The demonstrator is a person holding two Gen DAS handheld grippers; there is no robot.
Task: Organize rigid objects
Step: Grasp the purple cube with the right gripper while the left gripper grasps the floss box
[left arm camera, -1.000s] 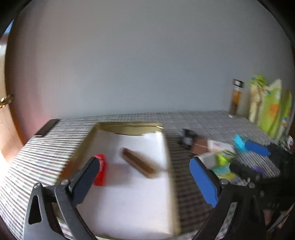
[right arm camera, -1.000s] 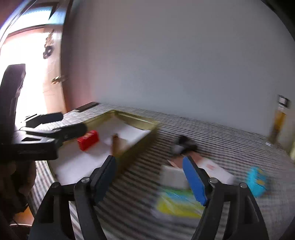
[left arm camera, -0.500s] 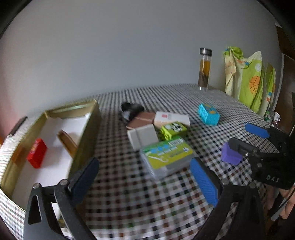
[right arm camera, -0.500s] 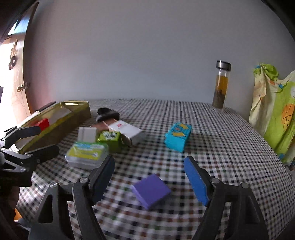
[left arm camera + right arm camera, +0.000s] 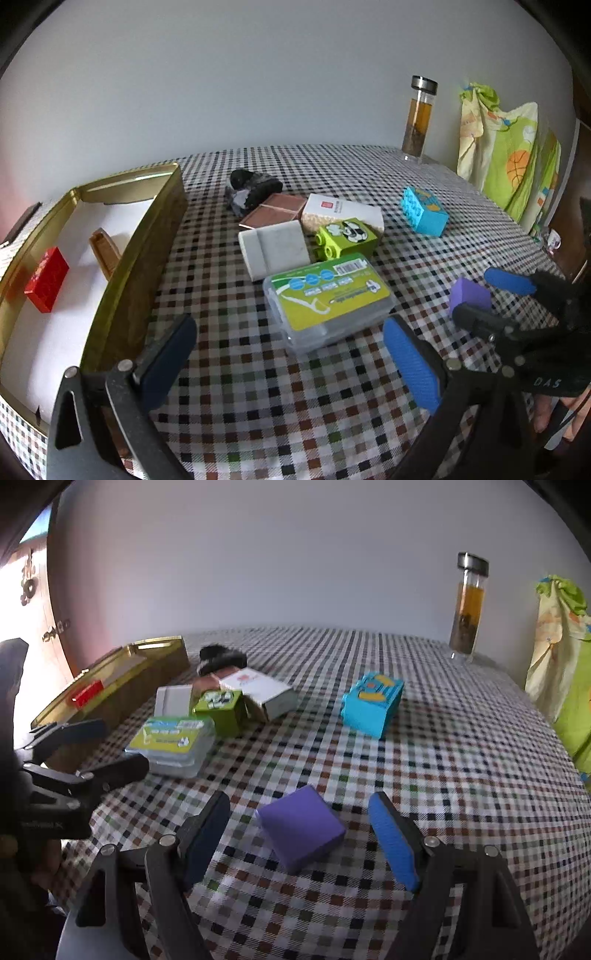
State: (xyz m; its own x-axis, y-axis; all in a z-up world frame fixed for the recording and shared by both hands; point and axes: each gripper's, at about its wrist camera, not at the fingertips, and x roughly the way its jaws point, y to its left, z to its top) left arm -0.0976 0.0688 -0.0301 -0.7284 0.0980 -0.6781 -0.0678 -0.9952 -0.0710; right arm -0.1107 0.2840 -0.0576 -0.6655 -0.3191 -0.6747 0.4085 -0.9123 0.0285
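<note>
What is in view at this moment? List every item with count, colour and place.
tin tray: 1, gold, table's left side
red box: 1, red, inside tray
brown block: 1, brown, inside tray
clear case: 1, green label, centre front
green brick: 1, green, behind case
white box: 1, white, left of brick
brown box: 1, brown, behind it
white carton: 1, white, centre
black object: 1, black, centre back
blue brick: 1, blue, right
purple block: 1, purple, front
bottle: 1, amber contents, back right
cloth: 1, green-yellow, far right
tablecloth: 1, checked
left gripper: open, before case
right gripper: open, around purple block
</note>
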